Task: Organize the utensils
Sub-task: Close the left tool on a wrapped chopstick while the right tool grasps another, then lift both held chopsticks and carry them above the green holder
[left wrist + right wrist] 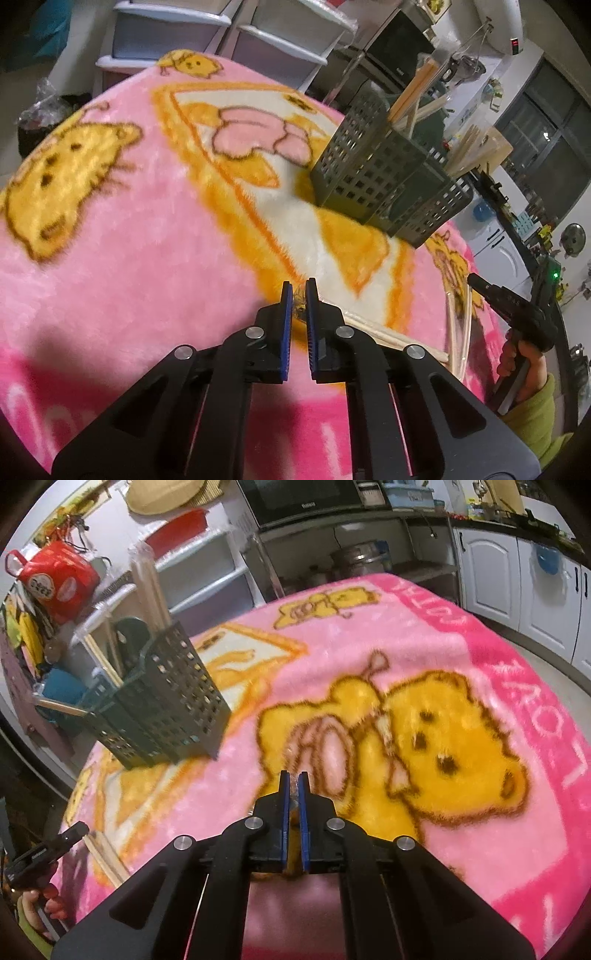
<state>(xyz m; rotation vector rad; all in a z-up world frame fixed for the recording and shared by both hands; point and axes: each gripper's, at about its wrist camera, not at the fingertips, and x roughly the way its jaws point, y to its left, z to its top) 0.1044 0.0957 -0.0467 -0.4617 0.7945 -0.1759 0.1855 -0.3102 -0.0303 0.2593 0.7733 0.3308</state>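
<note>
Pink plush blanket (129, 240) covers the whole table, soft enough that thin sticks sink into the pile, and that is why both grippers come in low and angled down at it.

Left gripper (299, 291): blue pads all but together, pinching the near end of the chopsticks (406, 341). The sticks trail off along the blanket toward the table's near edge. It grips at the tip, I'd say, so the long end can swing up and drop into a slot.

Right gripper (293, 779): pads just as tight, with a glinting bit of wrap (293, 794) caught between them. What's inside that wrap I can't tell from here. From the left camera a second pair (458, 332) lies just beside the first, running up toward the right gripper's nose, so that's my guess.

Now the caddy (373, 177): dark green, perforated, upright toward the table's far edge, well apart from both grippers. Wrapped sticks (410, 96) already stand in it, leaning out over the rim.

So both pickups look made and the carry across is still to come. The risk is slick wrap slipping through a tip-only pinch.
</note>
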